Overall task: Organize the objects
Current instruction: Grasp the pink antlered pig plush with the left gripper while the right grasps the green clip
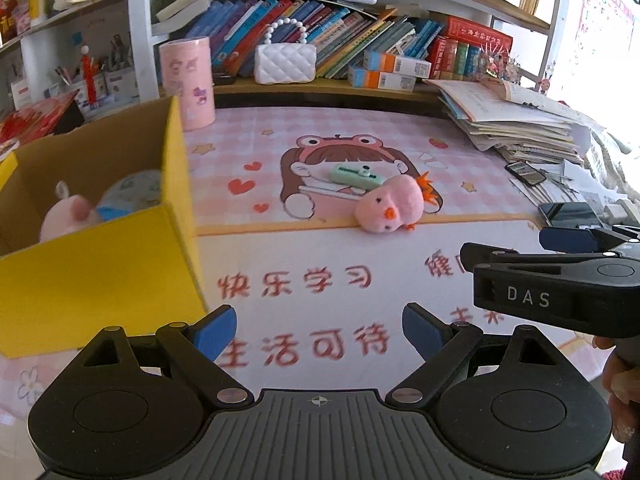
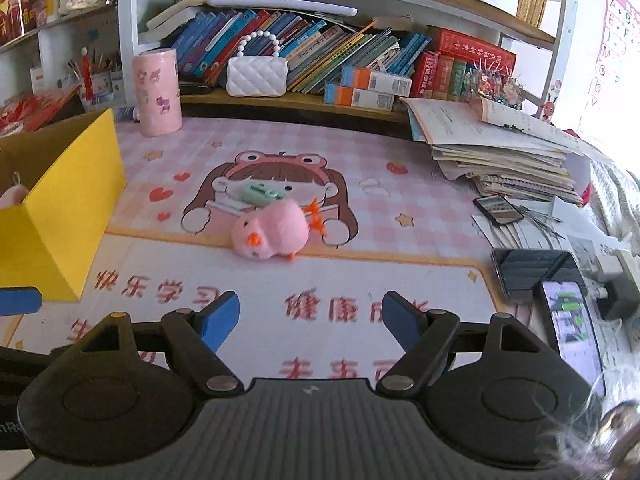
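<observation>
Both the left gripper (image 1: 318, 330) and right gripper (image 2: 310, 320) are spread wide with nothing in them. The fluffy pink chick toy (image 2: 270, 234) lies mid-frame, touching the small green plastic toy (image 2: 260, 193). A grab might bump that away from the yellow cardboard box (image 2: 60, 216) at left.

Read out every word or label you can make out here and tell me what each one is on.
"DAS": on the right gripper body.
"快乐学习": red print on the desk mat.
"生活可待": desk mat, lower row.
Alphabet letters on the wall poster: only a few, such as "A" and "B", are legible.
Book spines and carton labels: too small to read.
</observation>
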`<act>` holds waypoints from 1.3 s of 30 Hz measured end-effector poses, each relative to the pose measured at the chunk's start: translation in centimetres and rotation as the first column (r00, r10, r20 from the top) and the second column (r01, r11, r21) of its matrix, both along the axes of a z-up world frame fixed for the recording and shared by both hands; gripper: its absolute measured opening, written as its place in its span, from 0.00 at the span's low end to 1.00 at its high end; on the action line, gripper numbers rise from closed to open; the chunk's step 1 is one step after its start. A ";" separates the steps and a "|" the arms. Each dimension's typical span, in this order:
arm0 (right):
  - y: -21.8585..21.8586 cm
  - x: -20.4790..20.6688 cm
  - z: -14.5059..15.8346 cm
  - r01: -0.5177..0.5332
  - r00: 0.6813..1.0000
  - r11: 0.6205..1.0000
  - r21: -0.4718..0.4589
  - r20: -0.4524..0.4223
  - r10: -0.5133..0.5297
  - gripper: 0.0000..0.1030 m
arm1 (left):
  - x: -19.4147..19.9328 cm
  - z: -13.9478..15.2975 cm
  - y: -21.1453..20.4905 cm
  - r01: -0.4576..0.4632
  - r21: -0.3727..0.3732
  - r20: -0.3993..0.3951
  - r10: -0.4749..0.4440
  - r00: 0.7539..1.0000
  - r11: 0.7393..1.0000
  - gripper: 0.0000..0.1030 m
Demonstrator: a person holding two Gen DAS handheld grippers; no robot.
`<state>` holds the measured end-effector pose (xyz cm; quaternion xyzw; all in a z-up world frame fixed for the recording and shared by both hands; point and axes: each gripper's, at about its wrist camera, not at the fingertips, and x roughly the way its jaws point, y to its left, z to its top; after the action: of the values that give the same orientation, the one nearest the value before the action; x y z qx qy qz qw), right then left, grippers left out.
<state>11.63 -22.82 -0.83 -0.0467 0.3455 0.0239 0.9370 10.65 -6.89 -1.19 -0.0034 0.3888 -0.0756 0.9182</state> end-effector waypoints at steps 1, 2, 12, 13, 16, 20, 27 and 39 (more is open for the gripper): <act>-0.4 0.4 0.0 -0.001 1.000 1.000 0.004 0.001 0.001 0.75 | 0.4 0.0 -0.3 -0.002 0.005 0.001 0.002 1.000 1.000 0.89; -0.8 0.9 0.0 -0.001 1.000 1.000 0.008 0.002 0.001 0.75 | 0.8 -0.1 -0.8 -0.006 0.013 0.001 0.006 1.000 1.000 0.89; -5.1 4.6 0.1 0.040 0.999 0.997 0.059 0.020 -0.041 0.75 | 5.9 -0.6 -4.7 0.017 0.098 0.029 -0.020 0.999 0.995 0.88; -5.5 4.8 0.1 0.046 0.999 0.997 0.061 0.021 -0.047 0.75 | 6.5 -0.7 -5.2 0.025 0.108 0.031 -0.029 0.999 0.994 0.88; -6.6 5.4 0.2 0.061 0.998 0.996 0.068 0.025 -0.062 0.75 | 8.3 -1.1 -6.7 0.055 0.123 0.037 -0.060 0.998 0.991 0.88; -8.0 5.9 0.4 0.082 0.996 0.995 0.065 0.037 -0.084 0.75 | 10.6 -2.1 -8.9 0.095 0.140 0.033 -0.101 0.994 0.986 0.88; -10.7 6.1 0.5 0.141 0.989 0.988 0.057 0.032 -0.143 0.75 | 13.3 -3.9 -11.5 0.132 0.180 0.032 -0.140 0.990 0.975 0.84; -12.1 6.1 0.2 0.170 0.985 0.983 0.069 0.016 -0.171 0.75 | 14.1 -5.0 -11.5 0.126 0.249 0.052 -0.144 0.988 0.960 0.44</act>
<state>17.73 -34.91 -0.64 0.0145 0.3372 -0.0452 0.9402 24.78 -18.39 -6.18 0.1393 0.3622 -0.0895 0.9173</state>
